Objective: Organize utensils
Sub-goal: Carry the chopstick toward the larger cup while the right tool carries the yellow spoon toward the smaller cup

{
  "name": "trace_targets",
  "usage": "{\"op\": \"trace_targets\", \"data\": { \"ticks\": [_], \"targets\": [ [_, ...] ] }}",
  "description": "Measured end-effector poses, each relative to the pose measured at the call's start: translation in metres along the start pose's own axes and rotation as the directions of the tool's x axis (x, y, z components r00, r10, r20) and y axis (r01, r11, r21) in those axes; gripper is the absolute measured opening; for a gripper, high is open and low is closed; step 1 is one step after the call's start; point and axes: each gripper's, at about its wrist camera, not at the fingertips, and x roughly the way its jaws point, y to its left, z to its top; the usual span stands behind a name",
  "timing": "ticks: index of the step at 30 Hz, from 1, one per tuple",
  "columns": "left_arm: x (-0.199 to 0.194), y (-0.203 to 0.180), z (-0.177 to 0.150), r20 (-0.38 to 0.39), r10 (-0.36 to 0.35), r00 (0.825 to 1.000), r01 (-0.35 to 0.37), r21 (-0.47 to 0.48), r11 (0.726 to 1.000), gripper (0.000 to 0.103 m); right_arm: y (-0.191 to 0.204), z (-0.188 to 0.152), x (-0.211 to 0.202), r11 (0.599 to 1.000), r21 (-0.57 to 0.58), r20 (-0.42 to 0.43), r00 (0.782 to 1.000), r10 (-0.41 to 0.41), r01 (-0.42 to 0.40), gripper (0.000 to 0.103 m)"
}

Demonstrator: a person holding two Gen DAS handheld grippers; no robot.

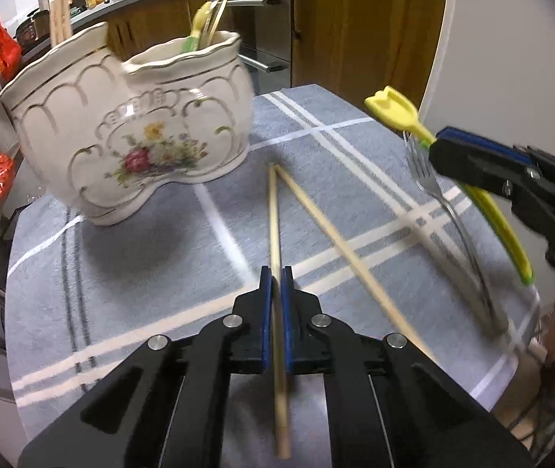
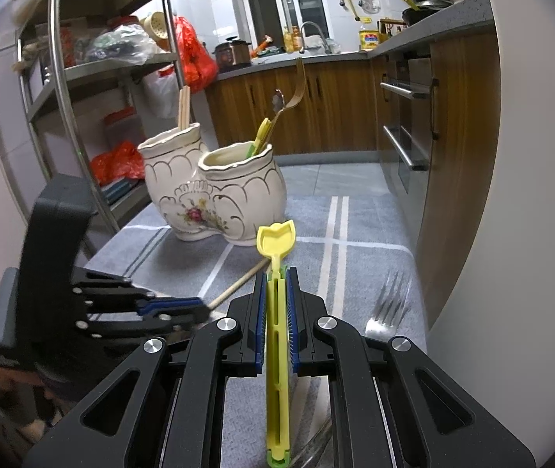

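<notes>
1. Left hand-held gripper (image 1: 276,273), nearest: pads pinched on one wooden chopstick (image 1: 275,214), gripped well back from its tip so the length points toward the holder, presumably for dropping in tip-first.

2. Second chopstick (image 1: 339,249): lying on the grey checked cloth (image 1: 140,273) over the desk, just right of the first, tips nearly meeting; apparently awaiting its turn.

3. Right hand-held gripper (image 2: 276,273): pads pressed on a yellow plastic spoon (image 2: 276,241), bowl forward, lifted off the cloth.

4. Steel fork (image 2: 388,304): loose on the cloth, right side.

5. Ceramic two-pot holder (image 1: 129,136), far left: left pot holds chopsticks, right pot cutlery, so sorting is by type.

Views: the left wrist shows both chopsticks whole; the right wrist shows only one tip, but shows both pot mouths and the stored chopsticks (image 2: 183,107) clearly.
</notes>
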Motion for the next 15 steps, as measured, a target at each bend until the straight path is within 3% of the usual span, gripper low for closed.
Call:
{"op": "trace_targets", "data": {
  "ticks": [10, 15],
  "targets": [
    [-0.024, 0.032, -0.018, -0.007, -0.038, 0.999, 0.038, 0.109, 0.993, 0.005, 0.004, 0.003, -0.001, 1.000, -0.002, 0.053, 0.999, -0.012, 0.012, 0.011],
    [-0.041, 0.048, -0.028, 0.066, -0.066, 0.996, 0.058, 0.118, 0.991, 0.005, 0.009, 0.005, -0.004, 1.000, -0.001, 0.097, 0.995, -0.007, 0.007, 0.011]
  ]
}}
